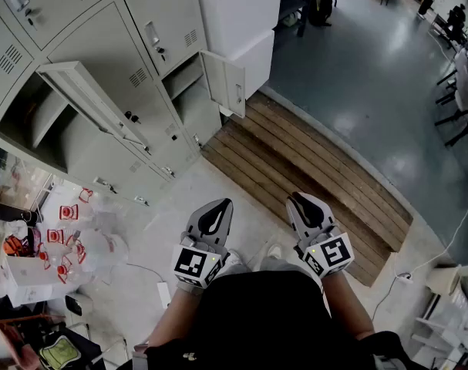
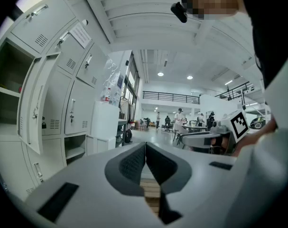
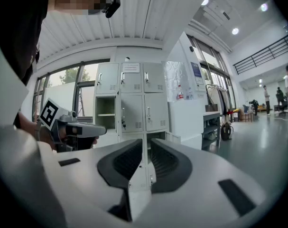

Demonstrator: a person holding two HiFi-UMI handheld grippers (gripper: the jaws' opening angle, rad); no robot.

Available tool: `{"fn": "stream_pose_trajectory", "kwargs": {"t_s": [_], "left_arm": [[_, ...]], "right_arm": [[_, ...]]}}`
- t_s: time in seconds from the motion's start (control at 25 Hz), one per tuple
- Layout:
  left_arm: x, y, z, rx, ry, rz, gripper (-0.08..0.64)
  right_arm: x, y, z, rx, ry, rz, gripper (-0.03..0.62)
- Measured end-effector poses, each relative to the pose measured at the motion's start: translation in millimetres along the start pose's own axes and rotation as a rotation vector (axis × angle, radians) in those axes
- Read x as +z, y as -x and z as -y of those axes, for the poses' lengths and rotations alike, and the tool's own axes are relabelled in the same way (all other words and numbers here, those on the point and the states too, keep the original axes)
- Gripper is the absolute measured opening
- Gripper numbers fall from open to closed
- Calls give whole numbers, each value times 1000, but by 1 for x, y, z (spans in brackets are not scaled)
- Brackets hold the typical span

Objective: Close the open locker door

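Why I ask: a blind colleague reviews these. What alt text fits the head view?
Seen from above, a person holds the left tongs and right tongs, both shut and empty, facing grey lockers. Two doors stand open: a large door at left and a small low door beside a wooden platform.

Seen from the head view, the lockers [image 1: 102, 60] fill 10 to 11 o'clock. Their small open door [image 1: 224, 85] stands at 12 o'clock. The wooden platform [image 1: 334, 179] lies before them at 3 o'clock, bags [image 1: 64, 230] lie at 8 o'clock, and chairs [image 1: 461, 91] stand at 2 o'clock.
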State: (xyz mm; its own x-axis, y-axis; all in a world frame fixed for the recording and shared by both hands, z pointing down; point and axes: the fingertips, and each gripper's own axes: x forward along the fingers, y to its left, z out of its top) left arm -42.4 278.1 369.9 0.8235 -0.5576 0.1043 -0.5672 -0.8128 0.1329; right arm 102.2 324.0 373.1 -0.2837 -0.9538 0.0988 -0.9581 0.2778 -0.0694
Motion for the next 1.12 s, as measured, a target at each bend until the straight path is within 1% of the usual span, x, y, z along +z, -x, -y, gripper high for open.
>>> {"fn": "stream_pose_trajectory", "kwargs": {"t_s": [0.16, 0.32, 0.44, 0.64, 0.8, 0.88, 0.96, 1.12], "left_arm": [[-2, 8, -10, -6, -3, -4, 23], [-1, 22, -32, 1, 8, 5, 23], [-6, 32, -49, 1, 28, 0, 23], [-18, 44, -70, -2, 30, -19, 23], [-30, 44, -84, 12, 49, -59, 23], [-28, 39, -91, 19, 41, -51, 23], [-29, 30, -98, 24, 31, -48, 23], [-35, 1, -116, 47, 27, -80, 23]], "right_arm": [[2, -9, -10, -6, 3, -7, 63], [6, -23, -24, -17, 0, -15, 63], [6, -33, -35, -22, 3, -18, 63], [-1, -47, -44, -45, -9, -27, 64], [-13, -59, -38, -50, -39, -36, 64], [-17, -70, -34, -46, -56, -38, 64], [-20, -83, -27, -39, -71, -36, 64], [-26, -118, -6, -9, -91, -37, 64]]}}
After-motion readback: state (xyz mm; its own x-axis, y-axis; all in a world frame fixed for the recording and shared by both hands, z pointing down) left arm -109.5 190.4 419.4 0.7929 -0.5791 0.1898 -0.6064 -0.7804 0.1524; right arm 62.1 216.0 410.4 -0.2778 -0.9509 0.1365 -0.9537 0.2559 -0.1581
